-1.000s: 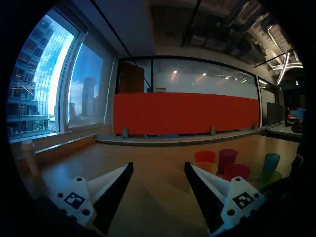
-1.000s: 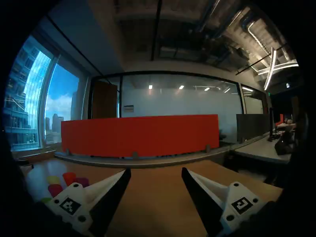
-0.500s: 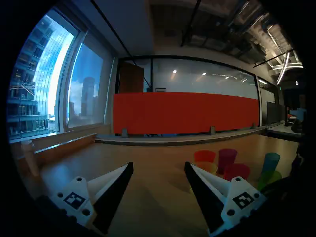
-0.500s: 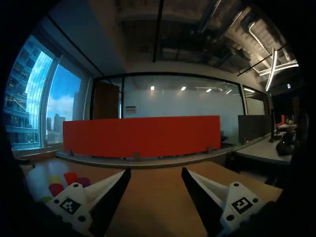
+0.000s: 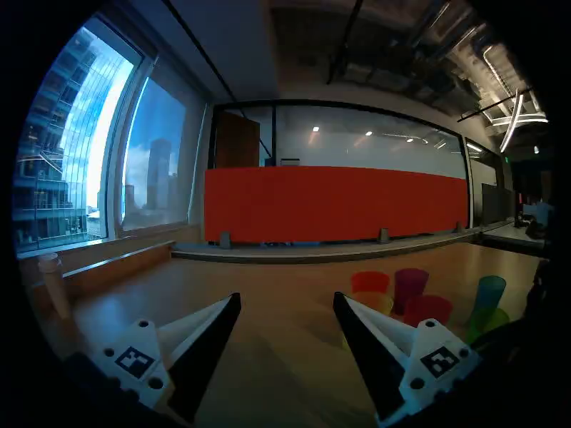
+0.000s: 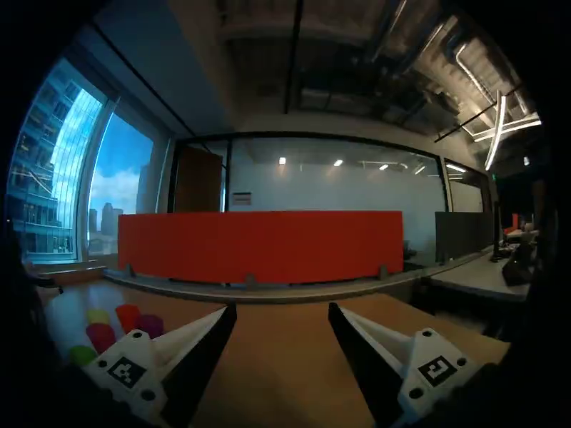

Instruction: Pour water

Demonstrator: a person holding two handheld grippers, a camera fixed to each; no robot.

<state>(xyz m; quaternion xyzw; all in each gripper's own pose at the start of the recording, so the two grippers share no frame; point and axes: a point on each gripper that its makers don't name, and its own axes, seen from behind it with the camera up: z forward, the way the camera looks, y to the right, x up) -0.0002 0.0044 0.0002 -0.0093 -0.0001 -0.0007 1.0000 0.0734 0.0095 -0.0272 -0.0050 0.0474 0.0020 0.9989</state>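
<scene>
- Left gripper [image 5: 285, 295]: fingers spread apart, holding nothing, over the counter [image 5: 271, 285].
- Right gripper [image 6: 281, 307]: fingers likewise apart, holding nothing.
- Cups [image 5: 411, 282]: tight cluster, all upright, mouths up, long axis vertical; right of the left gripper, partly behind its right finger.
- Open wood straight ahead of both grippers.
- Red divider [image 5: 335, 203] runs along the far edge; window [image 5: 71, 164] on the left.
</scene>
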